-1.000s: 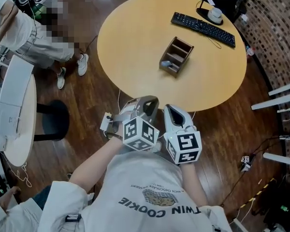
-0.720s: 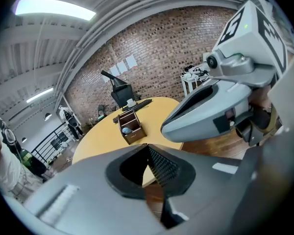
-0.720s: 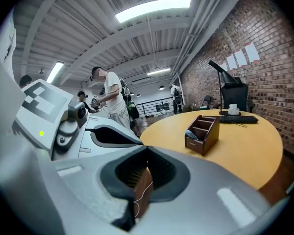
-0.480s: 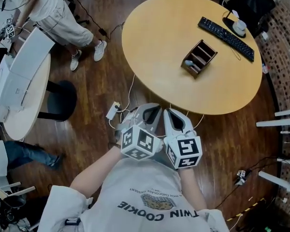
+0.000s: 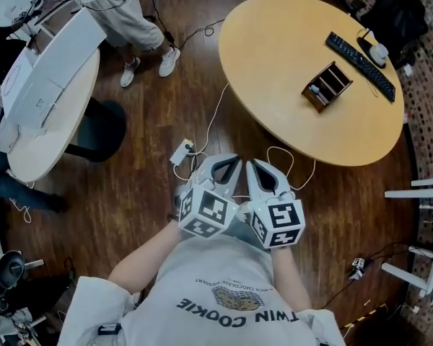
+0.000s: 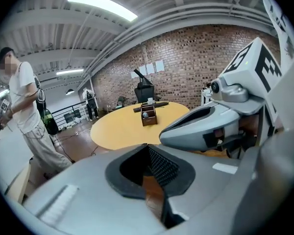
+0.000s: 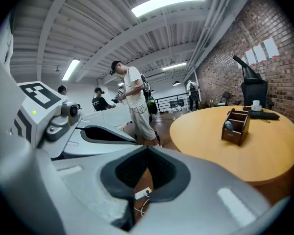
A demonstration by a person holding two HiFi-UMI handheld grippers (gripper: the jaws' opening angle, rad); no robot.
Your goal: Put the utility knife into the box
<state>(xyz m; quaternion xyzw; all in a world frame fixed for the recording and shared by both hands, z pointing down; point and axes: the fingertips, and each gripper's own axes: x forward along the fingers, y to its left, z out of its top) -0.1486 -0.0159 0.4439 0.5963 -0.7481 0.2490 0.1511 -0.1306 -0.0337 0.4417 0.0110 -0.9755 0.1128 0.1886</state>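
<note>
The brown wooden box [image 5: 326, 86] stands on the round tan table [image 5: 274, 56], far from both grippers. A grey-blue object sticks up in one of its compartments [image 7: 228, 125]; I cannot tell whether it is the utility knife. My left gripper [image 5: 227, 166] and right gripper [image 5: 263, 170] hang side by side close to the body, over the wood floor. Both are shut with nothing between the jaws. The left gripper view shows the box [image 6: 148, 116] in the distance past the shut left gripper [image 6: 148, 148]. The right gripper [image 7: 147, 153] also points toward the table.
A black keyboard [image 5: 361, 65] and a white object [image 5: 377, 51] lie beyond the box. A white power strip [image 5: 182, 152] with cables lies on the floor just ahead of the grippers. A white table [image 5: 47, 107] stands left, a person [image 5: 123, 2] beyond it, and white furniture legs [image 5: 426, 193] right.
Both grippers have drawn back from the round table together, so the table and box now lie farther off at the upper right. The left gripper has rolled. Both stay shut and empty.
</note>
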